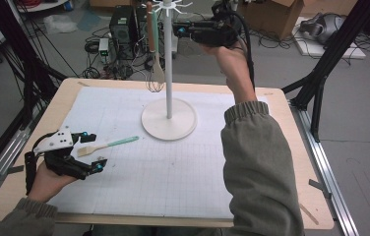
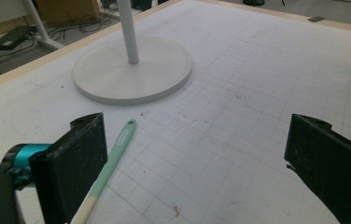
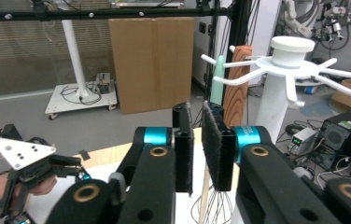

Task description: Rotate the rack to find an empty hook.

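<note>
A white hook stand (image 1: 168, 73) rises from a round base (image 1: 168, 127) at the middle of the table. From its top hooks (image 3: 267, 67) hang a brown-handled whisk (image 3: 236, 79) and a mint-handled utensil (image 3: 218, 79). My right gripper (image 1: 177, 29) is held high beside those hooks. Its jaws stand a narrow gap apart (image 3: 197, 109) with nothing between them. Flat on the mat lies a mint-handled utensil with a pale head (image 1: 107, 144). My left gripper (image 1: 96, 151) rests low around it, wide open (image 2: 197, 126). The handle (image 2: 113, 156) passes just inside the left jaw.
A white gridded mat (image 1: 183, 167) covers the wooden table (image 1: 291, 162). Black frame posts (image 1: 321, 73), cables and computer boxes (image 1: 121, 29) stand on the floor beyond the far edge. A cardboard box (image 3: 152, 60) stands behind the stand.
</note>
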`<state>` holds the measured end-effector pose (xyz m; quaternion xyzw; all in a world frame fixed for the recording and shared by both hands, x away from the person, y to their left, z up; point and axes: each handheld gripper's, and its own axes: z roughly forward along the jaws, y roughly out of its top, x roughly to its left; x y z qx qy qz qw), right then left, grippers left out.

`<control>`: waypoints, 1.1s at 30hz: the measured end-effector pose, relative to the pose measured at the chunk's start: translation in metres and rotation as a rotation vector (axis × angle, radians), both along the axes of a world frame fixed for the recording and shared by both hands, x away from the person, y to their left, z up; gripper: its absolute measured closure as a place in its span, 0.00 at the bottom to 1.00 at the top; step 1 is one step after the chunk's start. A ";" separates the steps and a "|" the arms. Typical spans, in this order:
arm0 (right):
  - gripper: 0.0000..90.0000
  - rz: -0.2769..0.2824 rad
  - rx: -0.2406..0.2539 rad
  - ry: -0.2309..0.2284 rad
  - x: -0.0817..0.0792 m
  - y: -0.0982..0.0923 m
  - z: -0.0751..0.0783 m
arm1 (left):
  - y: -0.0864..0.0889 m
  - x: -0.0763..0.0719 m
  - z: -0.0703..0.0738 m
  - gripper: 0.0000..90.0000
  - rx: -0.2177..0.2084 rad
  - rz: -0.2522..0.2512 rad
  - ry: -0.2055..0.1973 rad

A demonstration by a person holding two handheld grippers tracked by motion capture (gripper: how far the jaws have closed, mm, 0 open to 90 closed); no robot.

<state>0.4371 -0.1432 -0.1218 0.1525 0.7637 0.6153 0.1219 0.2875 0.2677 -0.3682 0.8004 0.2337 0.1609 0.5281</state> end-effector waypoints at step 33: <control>0.50 -0.003 0.025 0.092 -0.042 -0.012 -0.071 | -0.004 0.002 0.000 0.07 0.009 -0.005 0.003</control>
